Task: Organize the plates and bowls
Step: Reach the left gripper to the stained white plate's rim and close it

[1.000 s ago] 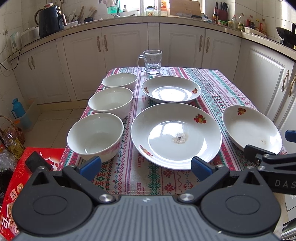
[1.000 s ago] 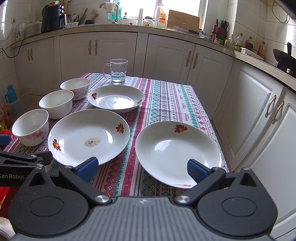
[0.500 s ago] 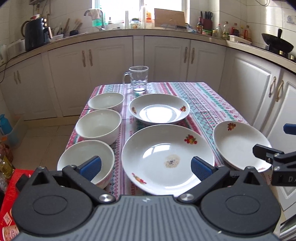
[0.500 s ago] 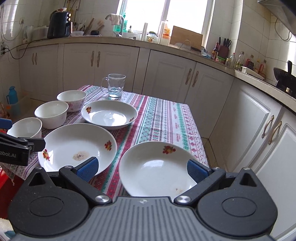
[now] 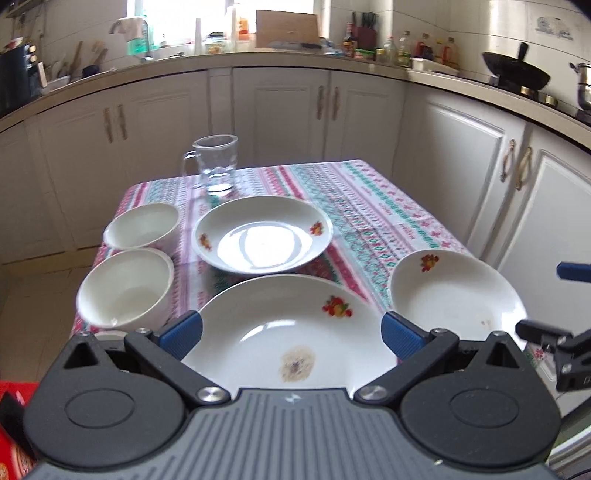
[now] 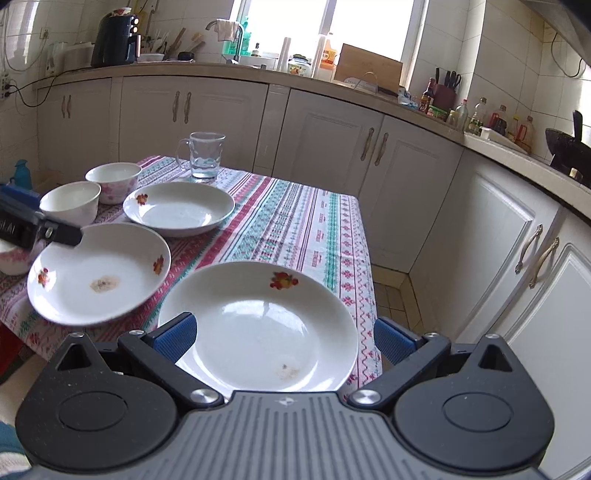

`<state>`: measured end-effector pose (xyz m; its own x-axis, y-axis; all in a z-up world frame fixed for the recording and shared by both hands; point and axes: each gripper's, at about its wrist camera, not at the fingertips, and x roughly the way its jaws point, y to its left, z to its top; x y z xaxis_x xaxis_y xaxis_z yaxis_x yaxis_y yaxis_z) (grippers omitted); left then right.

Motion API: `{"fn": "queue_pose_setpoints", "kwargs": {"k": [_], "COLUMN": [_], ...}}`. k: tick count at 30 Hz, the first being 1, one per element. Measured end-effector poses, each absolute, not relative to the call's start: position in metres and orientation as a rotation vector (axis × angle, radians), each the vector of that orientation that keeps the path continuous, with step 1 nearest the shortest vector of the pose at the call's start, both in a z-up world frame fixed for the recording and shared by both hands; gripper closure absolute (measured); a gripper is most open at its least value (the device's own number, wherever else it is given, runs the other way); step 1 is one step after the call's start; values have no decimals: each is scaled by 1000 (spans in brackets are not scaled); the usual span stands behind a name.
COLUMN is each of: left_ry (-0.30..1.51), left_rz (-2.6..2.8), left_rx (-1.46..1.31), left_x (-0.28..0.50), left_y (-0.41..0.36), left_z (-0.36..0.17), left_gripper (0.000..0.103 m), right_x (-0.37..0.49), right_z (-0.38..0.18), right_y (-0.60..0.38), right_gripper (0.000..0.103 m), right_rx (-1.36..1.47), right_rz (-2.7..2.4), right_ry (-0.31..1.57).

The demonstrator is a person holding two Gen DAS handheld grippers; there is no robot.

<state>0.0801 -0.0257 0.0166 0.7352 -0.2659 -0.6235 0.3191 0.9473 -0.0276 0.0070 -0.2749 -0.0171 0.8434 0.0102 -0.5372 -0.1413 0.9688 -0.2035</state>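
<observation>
Two white bowls sit in a row at the left of the surface, running away toward the glass mug. The left gripper has moved closer over the stained plate, jaws wide apart and empty. The right gripper has also moved in, jaws wide apart around the right plate, not touching.

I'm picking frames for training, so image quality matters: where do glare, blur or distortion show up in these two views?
Left wrist view: window glare fills the far plate, the glass mug and tablecloth look softly blurred, and the counter edge bows from the fisheye. Right wrist view: sharper, though the window is blown out, with a soft reflection on the near plate.
</observation>
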Motion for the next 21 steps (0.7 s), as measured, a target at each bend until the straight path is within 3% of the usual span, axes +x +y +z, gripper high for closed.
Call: {"fn": "queue_pose_setpoints", "kwargs": {"k": [21], "left_ry": [791], "left_rz": [-661], "left_rx": [310], "left_x": [141], "left_y": [-126], "left_z": [-3], "left_gripper": [1], "right_x": [20], "right_z": [-89], "right_y": [-302], "right_gripper": [0], "right_rx": [-219], "right_rz": [265], "right_ry": [700]}}
